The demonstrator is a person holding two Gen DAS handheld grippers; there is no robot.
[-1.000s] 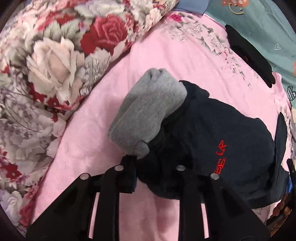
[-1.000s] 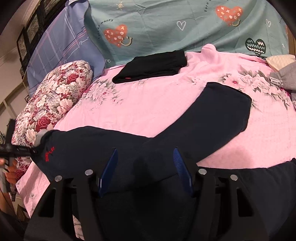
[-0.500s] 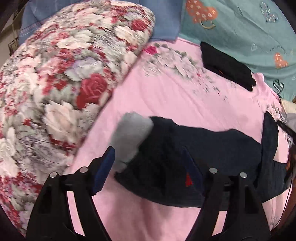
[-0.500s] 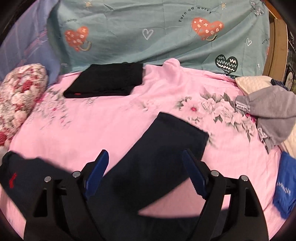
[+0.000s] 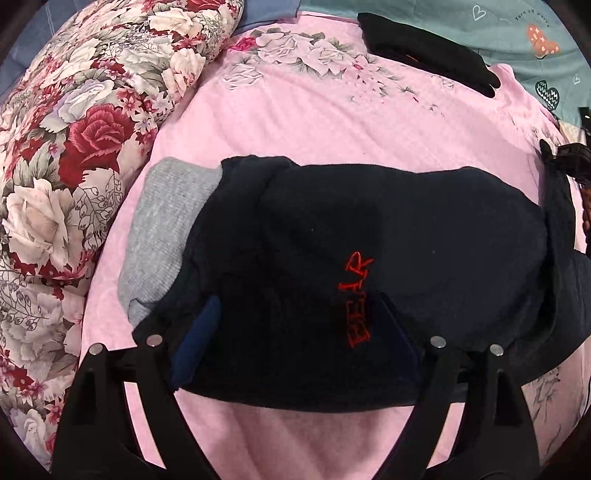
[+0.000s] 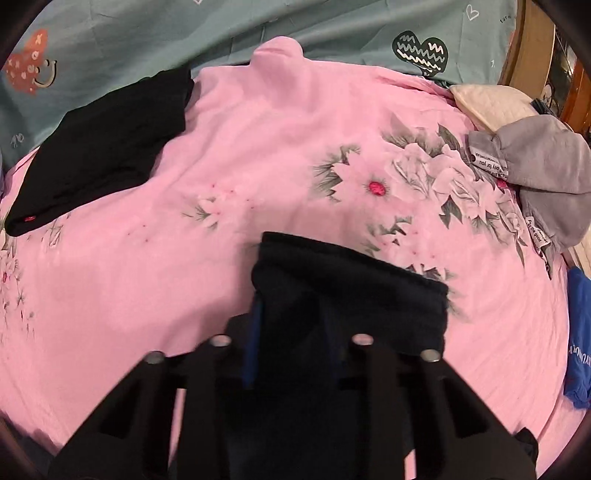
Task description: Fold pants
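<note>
The right gripper, fingers drawn in on a leg end of the dark navy fleece pants, faces the pink floral bedspread. The left gripper, spread wide and empty, straddles the waist end. The pants' long axis runs gripper to gripper.

A pink bedsheet printed with pale flowers covered the bed. Behind it hung a teal cloth patterned with hearts. A rolled floral quilt in red and cream roses lay along one side. A cream quilted pillow sat at the far corner, beside a wooden frame.
</note>
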